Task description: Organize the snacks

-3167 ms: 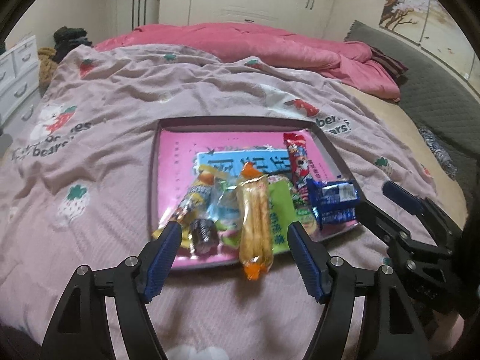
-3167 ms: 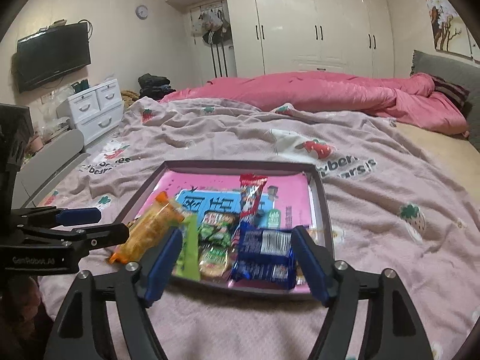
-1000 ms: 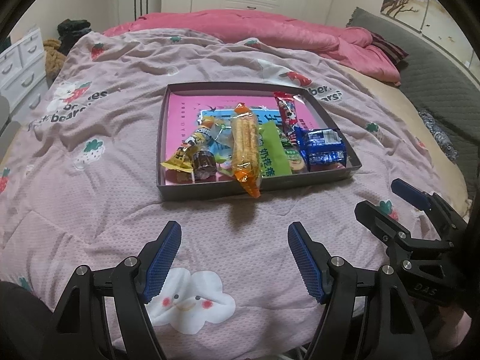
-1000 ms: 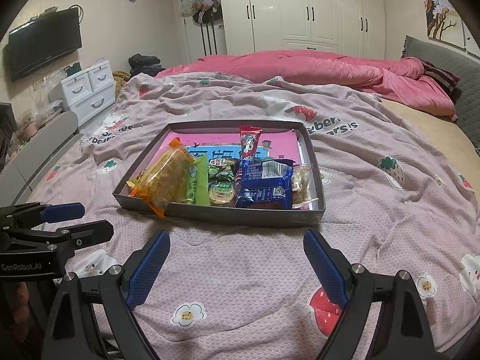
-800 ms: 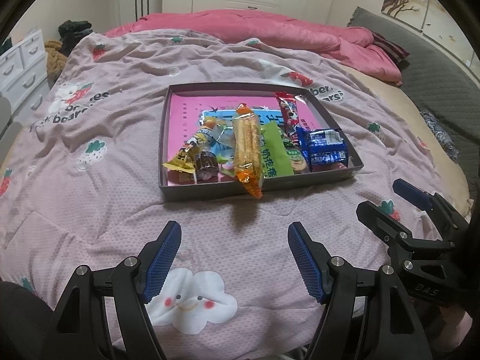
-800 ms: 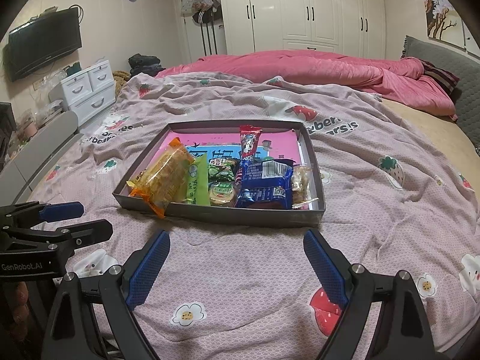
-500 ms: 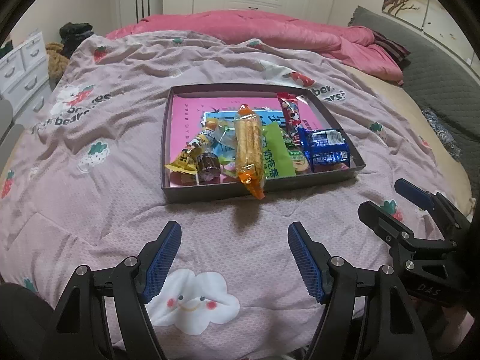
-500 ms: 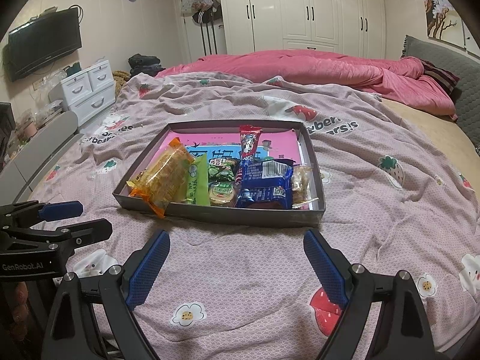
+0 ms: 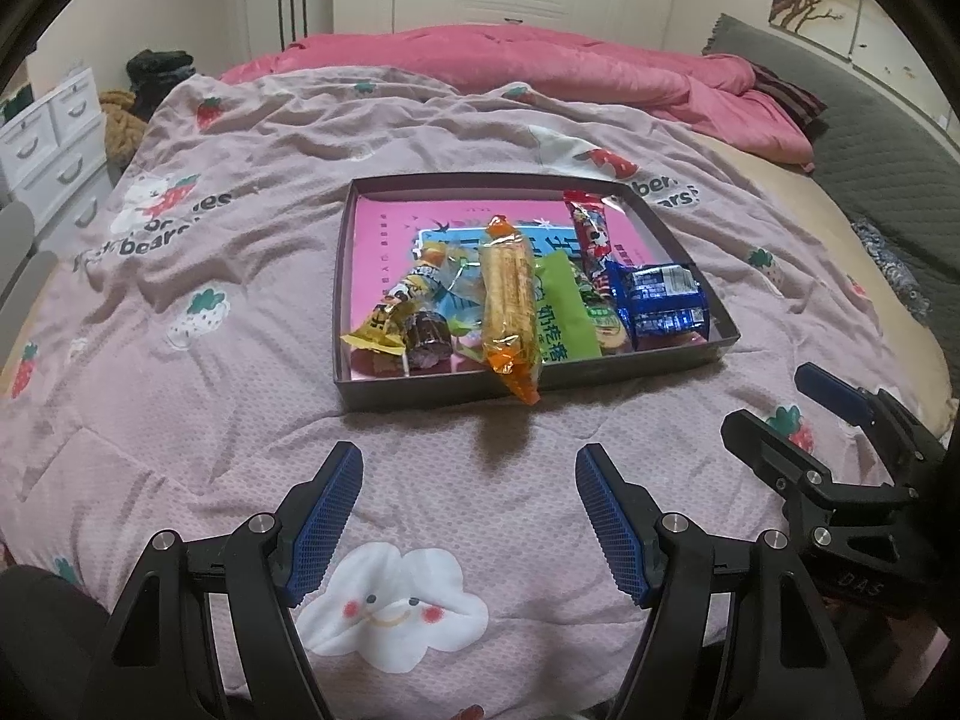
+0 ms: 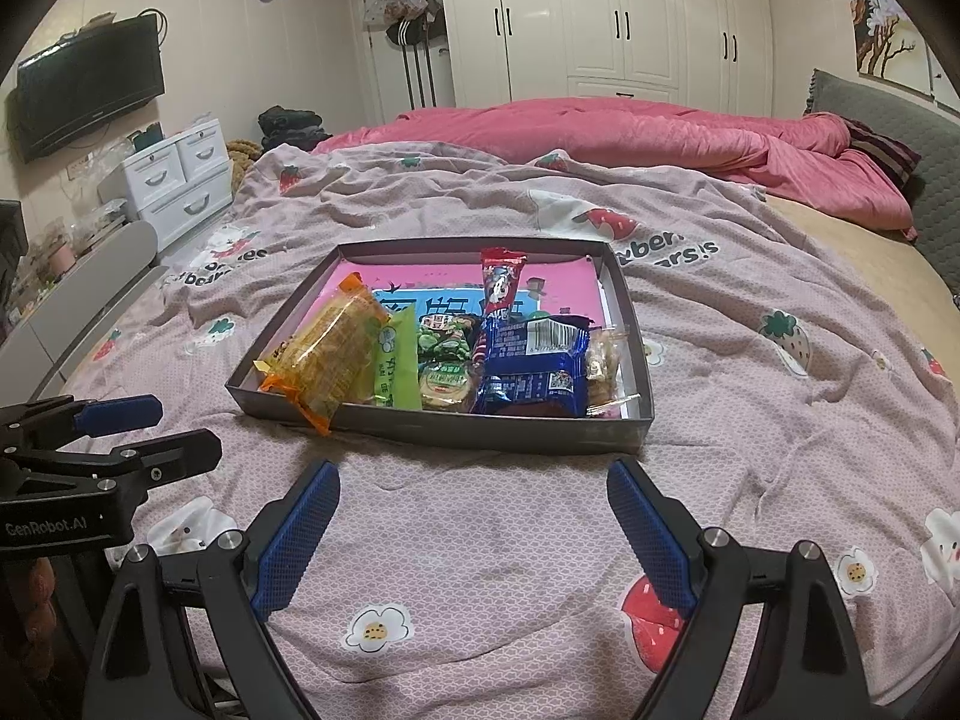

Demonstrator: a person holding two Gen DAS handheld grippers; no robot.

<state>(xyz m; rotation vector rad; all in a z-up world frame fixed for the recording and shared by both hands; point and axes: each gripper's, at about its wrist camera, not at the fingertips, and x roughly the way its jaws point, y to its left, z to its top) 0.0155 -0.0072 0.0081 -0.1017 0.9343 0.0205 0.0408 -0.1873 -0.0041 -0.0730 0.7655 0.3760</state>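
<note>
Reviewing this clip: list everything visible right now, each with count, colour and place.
tray: one, dark grey with pink lining, on the bedspread.
orange snack pack: one, orange-yellow, its near end over the tray's front wall.
green pack: one, in the tray, right of the orange one.
blue packs: two, tray's right side.
red pack: one, behind the blue ones.
bedspread: one, mauve, strawberry print.
pink duvet: one, far end.
drawer unit: one, white, left.
left gripper: open, empty.
right gripper: open, empty.
</note>
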